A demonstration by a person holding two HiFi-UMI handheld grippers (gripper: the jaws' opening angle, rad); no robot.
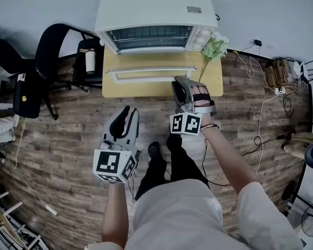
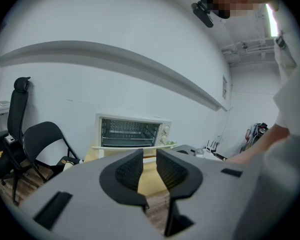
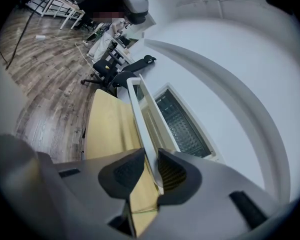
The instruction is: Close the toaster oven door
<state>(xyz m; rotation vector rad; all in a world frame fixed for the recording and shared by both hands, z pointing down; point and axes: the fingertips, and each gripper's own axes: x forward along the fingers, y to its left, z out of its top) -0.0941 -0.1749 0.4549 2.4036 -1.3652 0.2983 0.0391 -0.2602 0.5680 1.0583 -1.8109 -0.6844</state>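
- Right forearm is reaching forward and up toward the oven. The right hand is wrapping the body of the right gripper, with its marker cube sitting at the wrist end.
- Left arm is hanging back closer to the body. It is holding the left gripper over the wood-plank floor, well short of the table.
- Right gripper: the ribbed dark pads are pinching the white door handle near its right end, and the bar is filling the narrow slot between the jaws.
- Left gripper: the jaws are standing slightly apart, showing a thin gap with nothing in it. It is pointing toward the oven from a distance.
- The toaster oven, a white box-shaped metal case, is sitting at the back of the small pale-yellow table, against the wall.
- Its door is lying folded down and roughly flat, exposing the wire rack inside. The door handle is running along its near edge.
- A sprig of green and white flowers is lying at the oven's right front corner.
- A black chair is standing to the left of the table.
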